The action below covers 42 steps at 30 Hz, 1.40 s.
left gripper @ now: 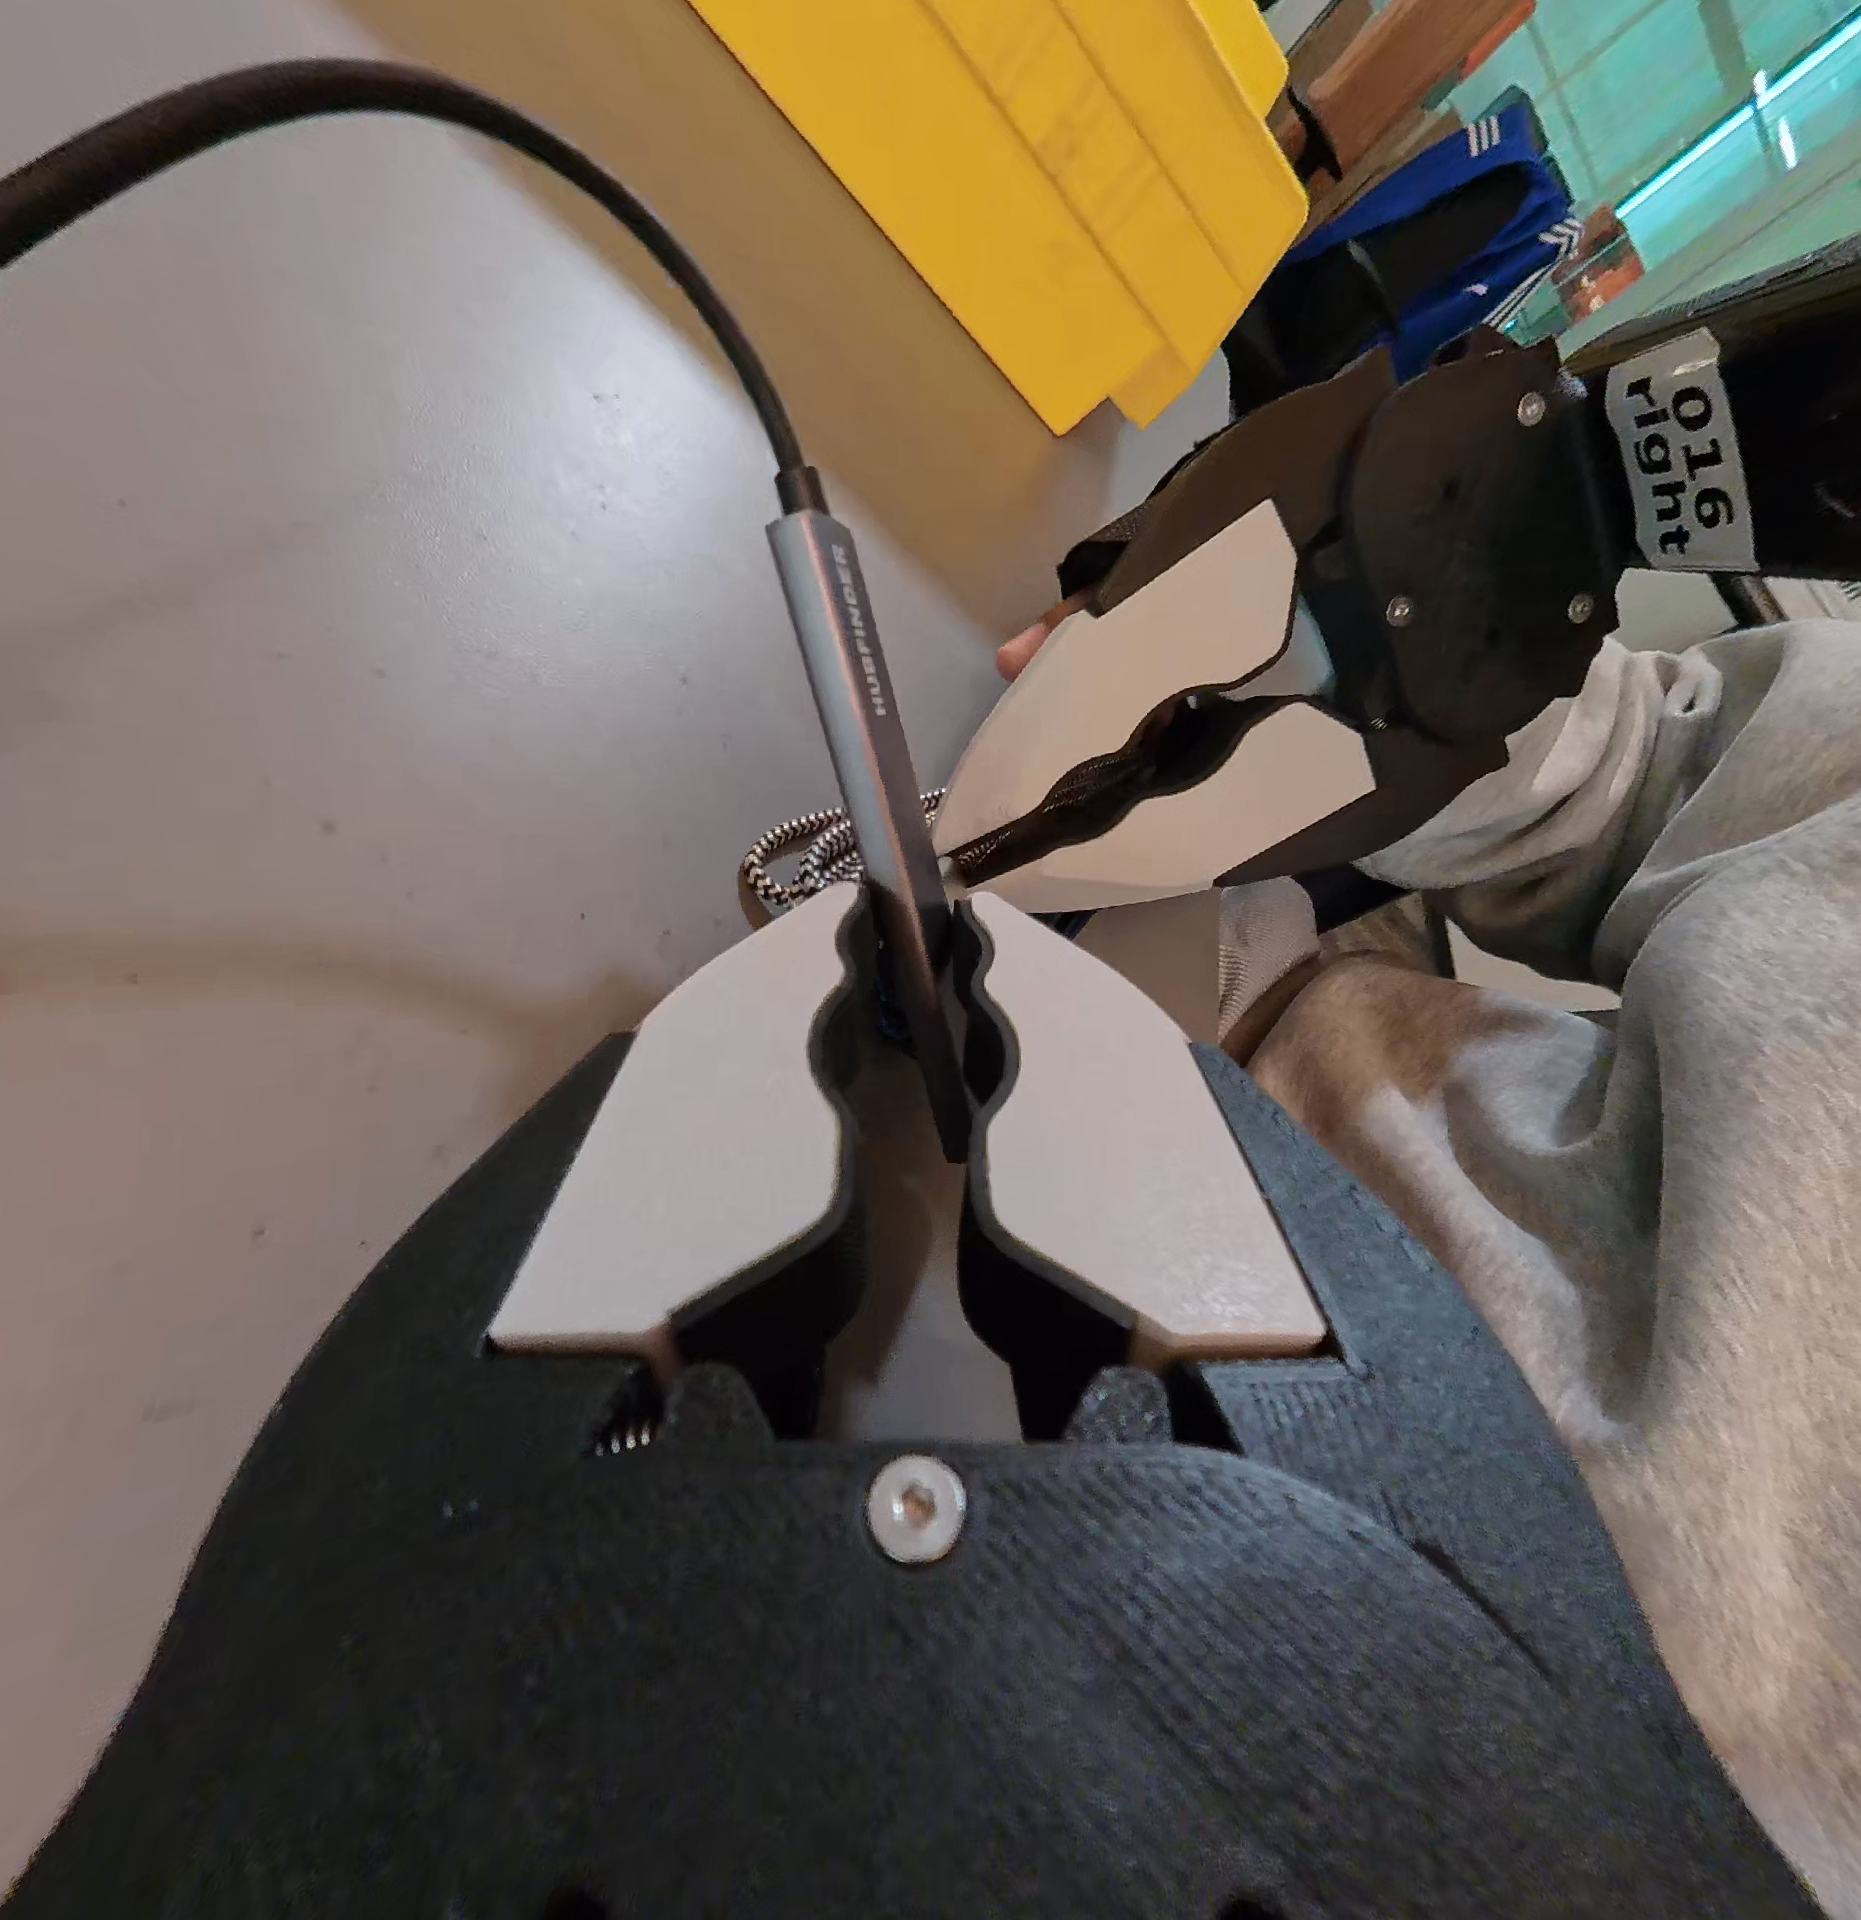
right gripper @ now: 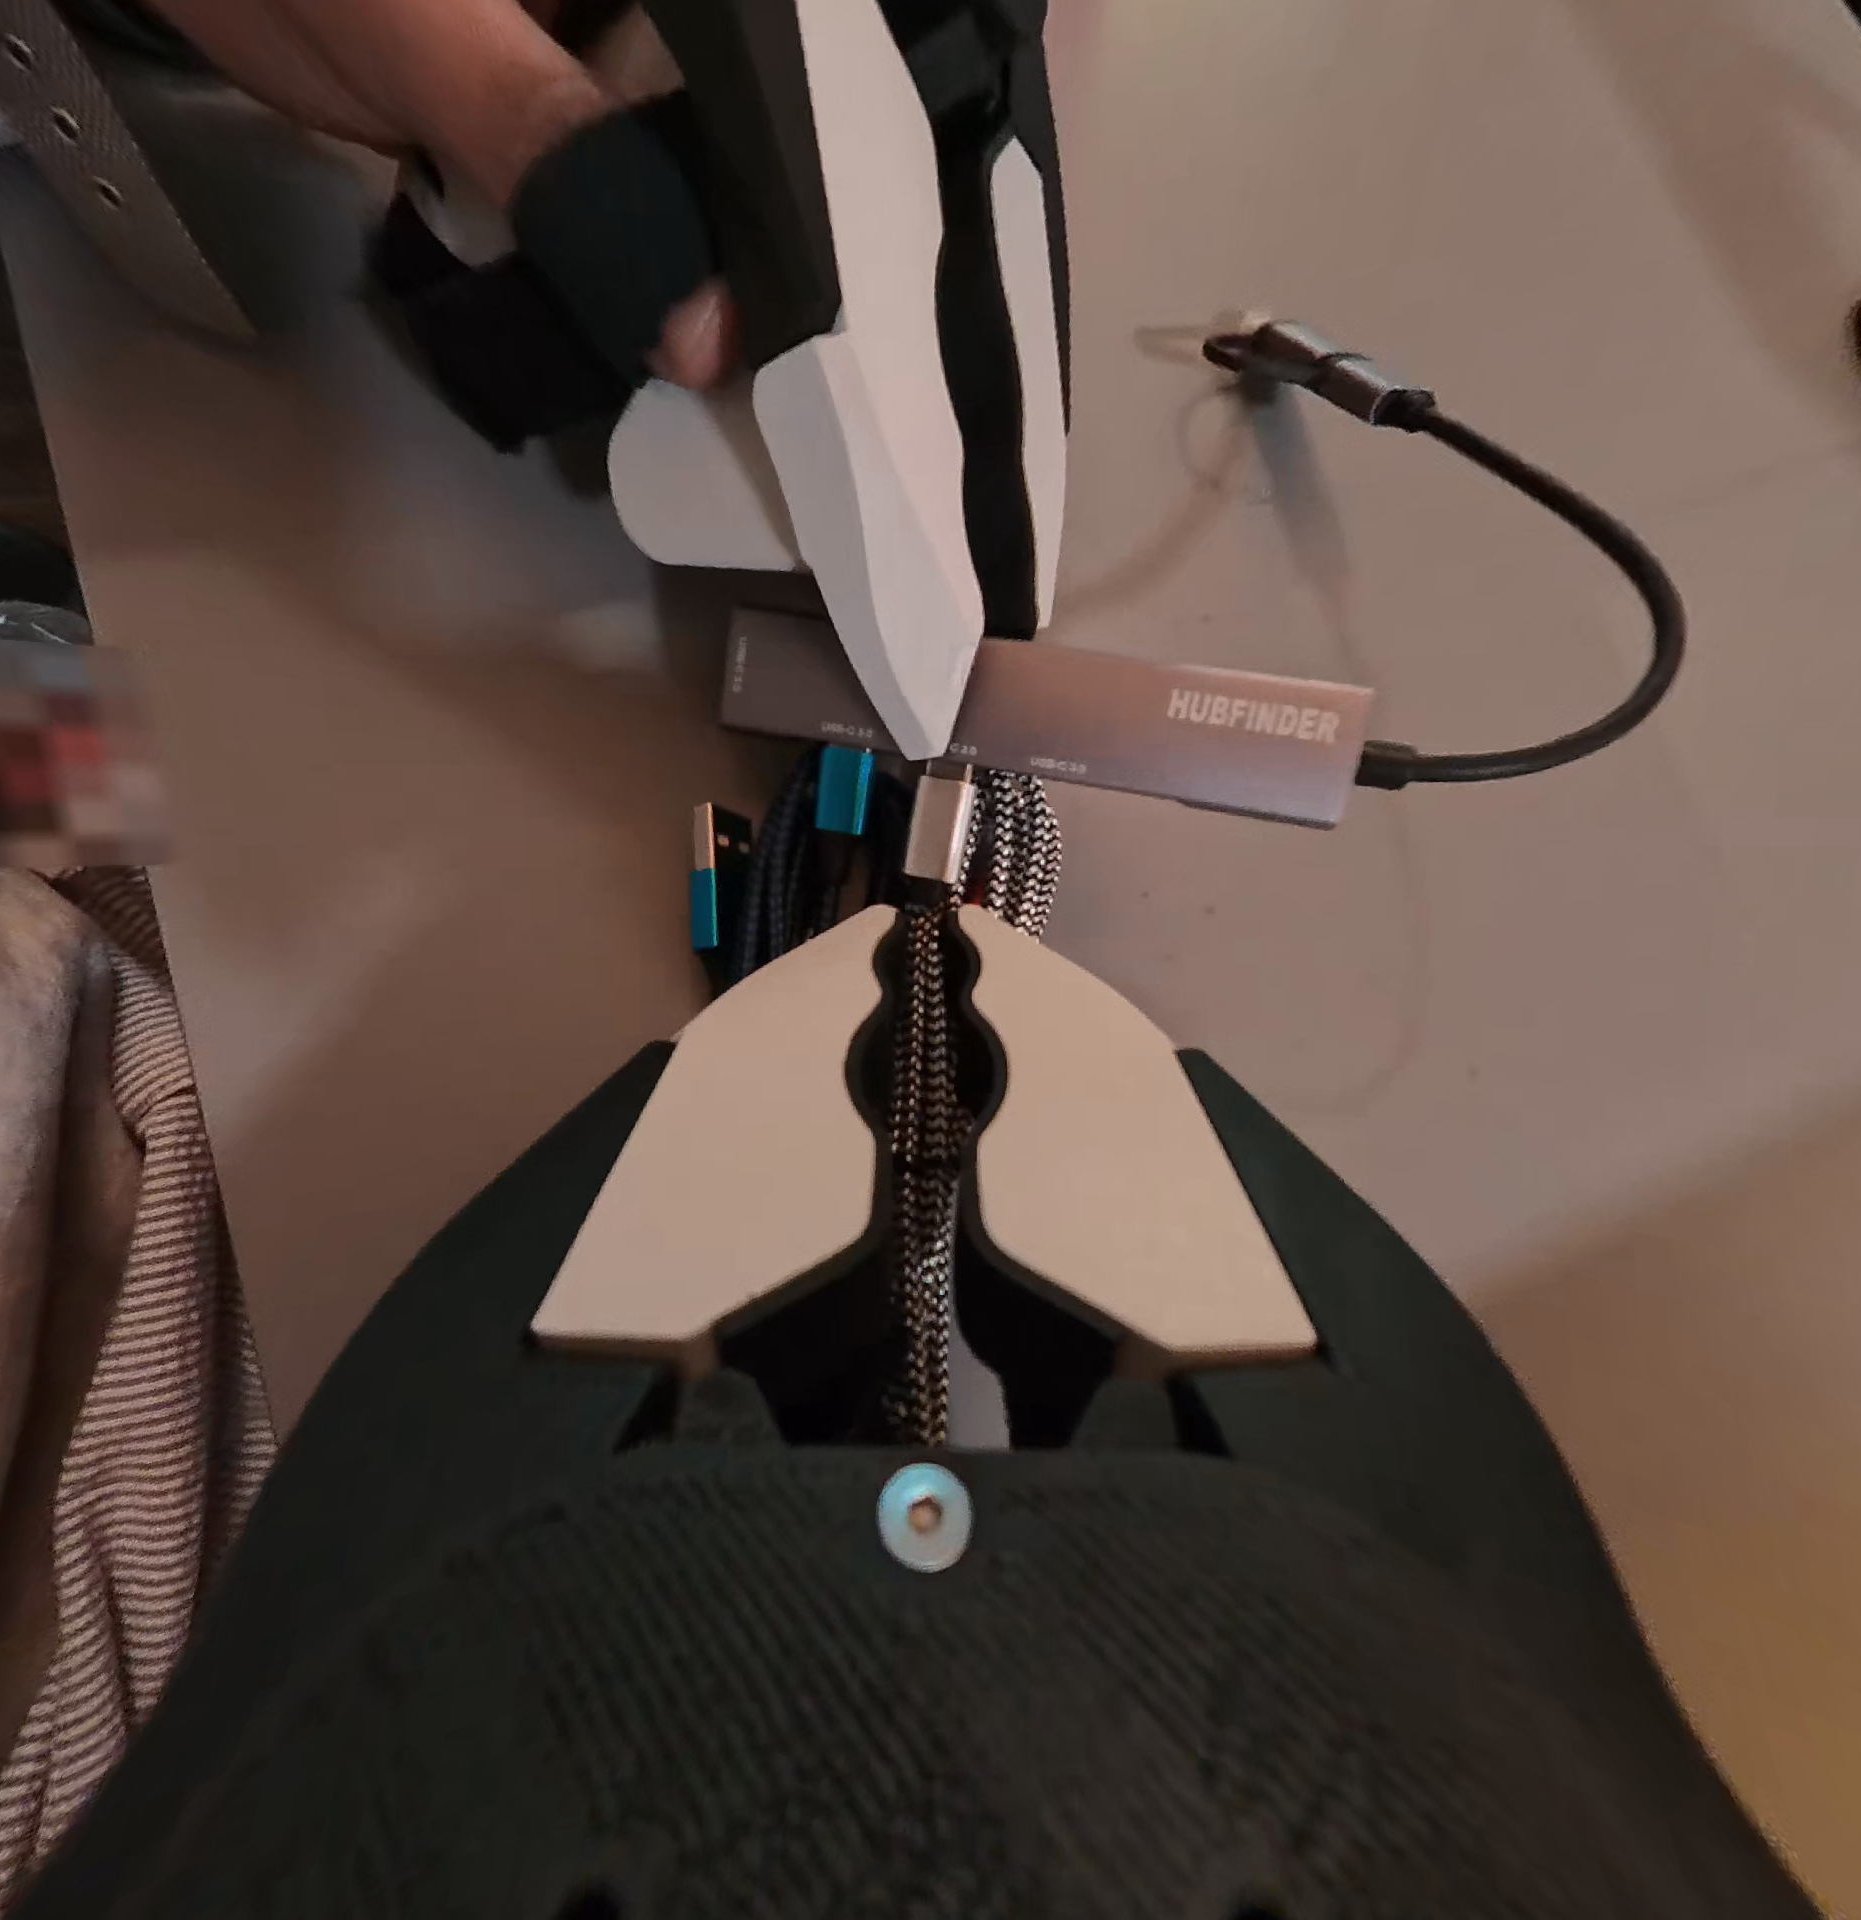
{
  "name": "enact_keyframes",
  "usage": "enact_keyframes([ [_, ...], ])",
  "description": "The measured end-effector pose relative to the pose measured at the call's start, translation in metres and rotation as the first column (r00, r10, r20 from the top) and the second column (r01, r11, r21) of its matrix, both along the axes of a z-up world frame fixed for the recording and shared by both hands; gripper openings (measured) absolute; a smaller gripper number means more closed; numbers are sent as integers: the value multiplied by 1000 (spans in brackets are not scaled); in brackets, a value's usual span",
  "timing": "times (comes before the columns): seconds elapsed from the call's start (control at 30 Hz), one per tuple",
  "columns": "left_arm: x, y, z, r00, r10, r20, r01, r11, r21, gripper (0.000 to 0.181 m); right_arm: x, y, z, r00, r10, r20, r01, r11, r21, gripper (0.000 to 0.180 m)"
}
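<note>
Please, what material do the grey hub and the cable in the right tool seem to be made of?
The USB hub looks like brushed or anodised metal, probably aluminium: matte grey with a soft sheen and crisp edges. It could also be coated plastic. The braided cable has a woven fabric sleeve, likely nylon, shown by the black-and-white weave; its plug looks like shiny silver metal.

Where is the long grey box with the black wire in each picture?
Left wrist view: the grey hub stands edge-on at centre, clamped in the left gripper.
Right wrist view: it lies flat across the middle.
Shared landmark: the braided cable held by the right gripper.
</note>
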State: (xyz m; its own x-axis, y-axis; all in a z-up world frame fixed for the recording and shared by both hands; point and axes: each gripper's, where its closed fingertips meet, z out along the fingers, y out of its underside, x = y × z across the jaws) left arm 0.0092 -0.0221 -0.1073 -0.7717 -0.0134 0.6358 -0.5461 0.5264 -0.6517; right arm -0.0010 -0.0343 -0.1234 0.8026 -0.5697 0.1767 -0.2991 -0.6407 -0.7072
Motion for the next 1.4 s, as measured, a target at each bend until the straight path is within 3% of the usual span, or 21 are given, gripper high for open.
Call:
enact_keyframes([
  [0.37,-3,4,-3,1000,-4,-29,5,1000,30,15,7,3,3,999,-40,13,39,997,63,3],
  [0.87,-5,3,-5,996,-12,-84,16,999,40,15,6,7,1,998,33,58,-36,998,52,2],
  [1.07,0,3,0,985,-12,-171,9,1000,-17,14,10,9,3,999,33,38,-36,995,87,3],
  [1.4,10,4,8,967,28,-253,-50,996,-80,16,11,11,5,983,77,164,-79,997,6,4],
])
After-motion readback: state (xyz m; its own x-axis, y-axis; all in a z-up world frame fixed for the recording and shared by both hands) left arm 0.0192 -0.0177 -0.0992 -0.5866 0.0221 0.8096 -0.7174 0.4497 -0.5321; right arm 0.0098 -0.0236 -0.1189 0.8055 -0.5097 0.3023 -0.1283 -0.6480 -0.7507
